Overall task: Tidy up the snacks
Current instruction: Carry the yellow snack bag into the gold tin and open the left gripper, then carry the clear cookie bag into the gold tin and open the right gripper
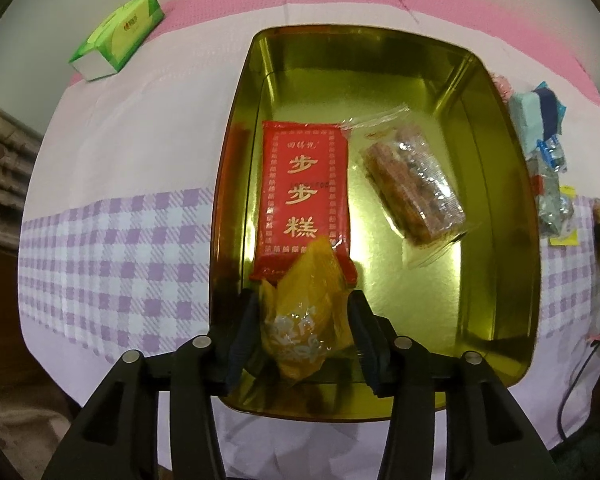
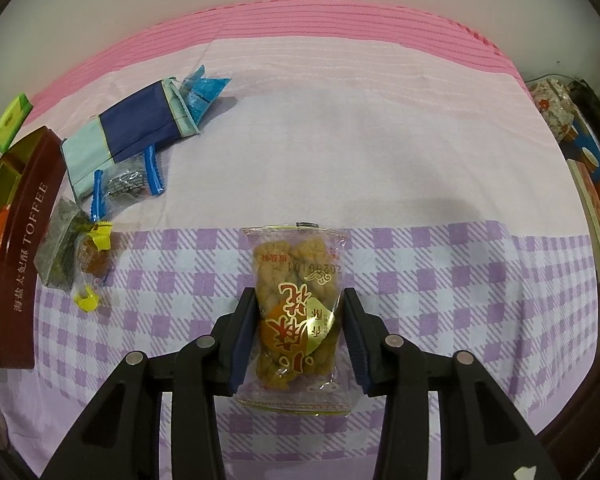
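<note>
Snacks are partly sorted: our left gripper [image 1: 300,334] grips a yellow packet [image 1: 304,312] over the tin [image 1: 500,208], where a red pack [image 1: 304,196] and clear pack [image 1: 416,196] already lie; our right gripper [image 2: 298,344] clasps a twist bag [image 2: 296,312] on the cloth [image 2: 380,152], loose wrappers [image 2: 124,148] still left of it

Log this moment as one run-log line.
left hand-held gripper: yellow snack over tin | right hand-held gripper: twist-snack bag over cloth
</note>
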The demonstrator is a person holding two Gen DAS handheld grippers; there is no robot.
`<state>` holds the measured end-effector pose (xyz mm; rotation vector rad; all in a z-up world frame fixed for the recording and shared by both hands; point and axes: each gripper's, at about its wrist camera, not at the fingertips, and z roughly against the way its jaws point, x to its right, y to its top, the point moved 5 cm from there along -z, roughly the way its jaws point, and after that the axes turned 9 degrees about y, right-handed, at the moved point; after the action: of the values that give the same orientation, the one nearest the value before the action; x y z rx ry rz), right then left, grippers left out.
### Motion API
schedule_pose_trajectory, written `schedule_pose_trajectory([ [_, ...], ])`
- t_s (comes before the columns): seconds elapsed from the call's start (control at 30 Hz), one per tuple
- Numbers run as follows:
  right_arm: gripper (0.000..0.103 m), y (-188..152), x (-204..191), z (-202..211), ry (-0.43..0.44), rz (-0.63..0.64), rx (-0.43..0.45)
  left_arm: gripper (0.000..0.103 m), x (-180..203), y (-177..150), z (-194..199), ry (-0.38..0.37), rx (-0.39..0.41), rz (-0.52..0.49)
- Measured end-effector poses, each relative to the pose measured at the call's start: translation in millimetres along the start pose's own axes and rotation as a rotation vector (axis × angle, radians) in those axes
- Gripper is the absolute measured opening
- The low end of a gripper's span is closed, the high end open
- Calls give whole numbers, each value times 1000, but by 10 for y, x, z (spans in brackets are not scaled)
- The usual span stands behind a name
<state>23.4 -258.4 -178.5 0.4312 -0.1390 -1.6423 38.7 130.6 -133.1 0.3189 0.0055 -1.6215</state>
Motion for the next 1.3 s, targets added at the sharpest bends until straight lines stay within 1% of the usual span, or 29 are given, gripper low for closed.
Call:
schedule_pose_trajectory([
  [0.1,37,-9,-26,30,-9,-4,6,58,10,-8,73,-19,36,12],
  [0.17,37,-4,-56,80,-11,-10,16,61,18,-9,140,-19,66,13],
  [0.3,37,45,-171,234,-12,2,50,65,10,7,297,-33,148,34],
  [0.43,37,79,-314,359,-1,24,71,67,-58,46,429,-59,203,88],
  [0.53,37,103,-442,450,20,41,82,67,-162,77,498,-59,236,129],
  [0.67,37,142,-750,591,87,70,93,72,-345,81,545,-33,273,166],
  [0.77,37,166,-1077,670,136,112,105,72,-472,67,534,-11,278,192],
  [0.8,37,177,-1146,684,150,125,106,73,-536,56,521,-9,274,210],
  [0.97,37,214,-1730,714,235,205,89,73,-814,-35,432,15,253,296],
  [1.17,37,193,-2367,601,298,293,49,74,-1049,-172,346,45,234,369],
  [1.3,37,166,-2664,470,309,341,27,75,-1120,-188,319,46,230,384],
])
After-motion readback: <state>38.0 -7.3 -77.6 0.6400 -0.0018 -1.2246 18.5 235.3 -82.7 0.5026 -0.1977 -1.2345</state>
